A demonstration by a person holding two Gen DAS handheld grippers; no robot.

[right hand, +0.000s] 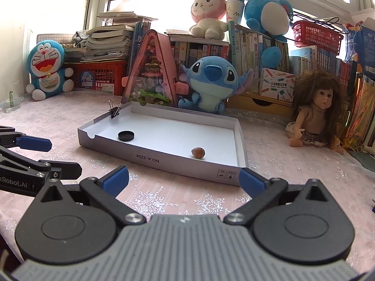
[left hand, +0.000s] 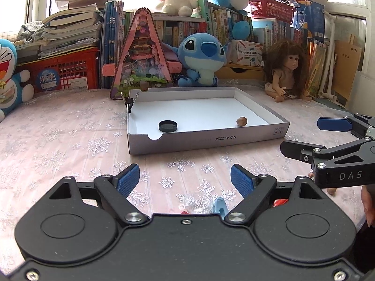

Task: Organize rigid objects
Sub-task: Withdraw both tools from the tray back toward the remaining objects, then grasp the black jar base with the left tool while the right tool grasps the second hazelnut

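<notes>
Left gripper (left hand: 185, 179): lower centre of the left wrist view, jaws spread, nothing between the blue pads (left hand: 128, 180); bare tablecloth (left hand: 58, 145) below. A clear glass item (left hand: 198, 202) and a pale blue piece (left hand: 220, 205) lie close under its body, too hidden to identify.

Right gripper (right hand: 184, 179): lower centre of the right wrist view, jaws wide apart and empty. It also shows at the right edge of the left wrist view, likewise spread.

Cardboard tray (right hand: 164, 160): shallow, white inside, middle of both views, just beyond the fingertips on the snowflake-patterned cloth. Contents:
- black round cap (right hand: 126, 135), near the left front corner, lying flat;
- hazelnut (right hand: 198, 152), near the right front wall, well apart from the cap.

Binder clip (right hand: 114, 111): clamped on the tray's left wall, toward the back.

Behind the tray: pink triangular tin (right hand: 151, 75), blue plush toy (right hand: 211, 84), doll (right hand: 316, 114) at right, books and red crates (right hand: 98, 75) along the window.
</notes>
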